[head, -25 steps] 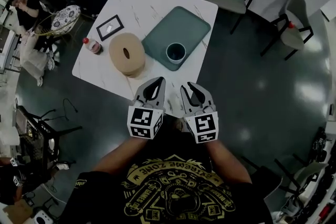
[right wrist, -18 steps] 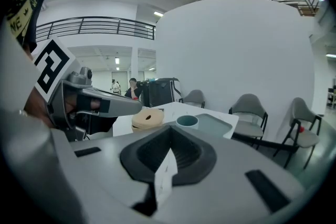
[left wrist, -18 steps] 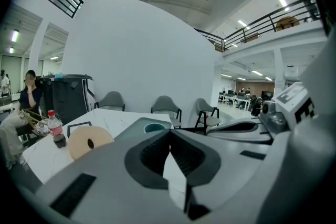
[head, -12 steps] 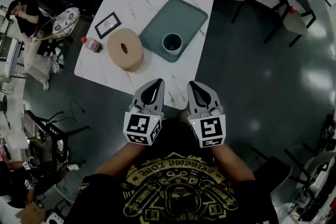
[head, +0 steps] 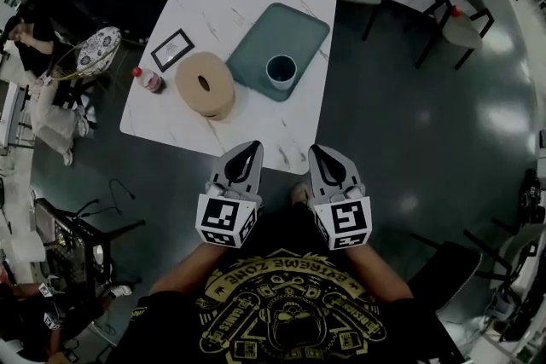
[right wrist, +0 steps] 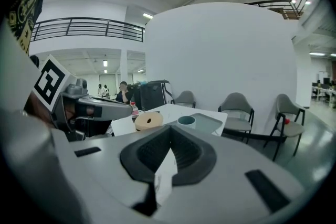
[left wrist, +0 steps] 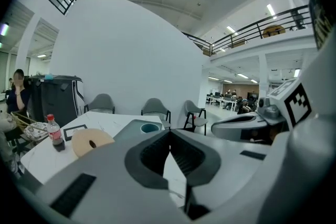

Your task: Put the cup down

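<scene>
As counted from the head view, cup (head: 281,71): one; tray (head: 260,47): one; tape roll (head: 206,84): one; bottle (head: 148,78): one; framed card (head: 172,49): one.
Hard to see: the inside of the cup is dark; the left gripper view shows only its top over the jaws.
Cup axis: vertical, mouth upward.
Cup place: on the tray, at the corner nearest the grippers.
Left gripper (head: 250,147): jaws together, nothing between, well apart from the tray.
Right gripper (head: 316,151): jaws together, empty, beside the left one.
</scene>
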### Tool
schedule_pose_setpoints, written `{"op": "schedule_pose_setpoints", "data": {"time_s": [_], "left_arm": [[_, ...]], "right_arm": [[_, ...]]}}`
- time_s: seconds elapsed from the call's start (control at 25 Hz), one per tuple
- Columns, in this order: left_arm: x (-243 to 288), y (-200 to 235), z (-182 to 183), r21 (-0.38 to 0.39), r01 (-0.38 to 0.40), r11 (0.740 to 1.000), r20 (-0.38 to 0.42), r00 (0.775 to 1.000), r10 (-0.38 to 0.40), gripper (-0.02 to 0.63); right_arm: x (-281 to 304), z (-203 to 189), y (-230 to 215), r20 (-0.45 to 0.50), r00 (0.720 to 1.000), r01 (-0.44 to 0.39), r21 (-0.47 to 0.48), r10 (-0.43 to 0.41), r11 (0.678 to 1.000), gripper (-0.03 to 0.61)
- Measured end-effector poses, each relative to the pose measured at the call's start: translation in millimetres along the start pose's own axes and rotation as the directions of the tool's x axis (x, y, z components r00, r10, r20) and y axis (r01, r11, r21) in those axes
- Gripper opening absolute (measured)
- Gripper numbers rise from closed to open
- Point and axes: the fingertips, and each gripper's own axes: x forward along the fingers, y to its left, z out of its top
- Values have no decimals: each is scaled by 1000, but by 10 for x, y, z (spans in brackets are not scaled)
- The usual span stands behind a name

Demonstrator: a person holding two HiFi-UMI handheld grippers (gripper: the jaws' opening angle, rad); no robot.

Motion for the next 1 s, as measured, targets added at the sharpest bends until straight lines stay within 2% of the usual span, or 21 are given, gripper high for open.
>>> {"op": "schedule_pose_setpoints", "data": {"time_s": [0.28,0.48,0.72,1.0], "left_arm": [[-499,175,-60,-6,59,998,14,998,-59,9],[-867,219,-203,-18,122,992,10,993,-122,9],[-1197,178,-452,-55,220,974,-14,975,-221,9],[-1355,-12,-642,-39,294,955,-50,954,-295,9]], "right_arm": [[-236,15,464,-16,997,76,11,-76,997,8],[-464,-123,805,-43,989,144,32,-142,989,8],[-729,-260,1246,-73,977,202,36,-199,979,8],[-1023,-452,1432,-99,969,233,60,-227,971,6]]}}
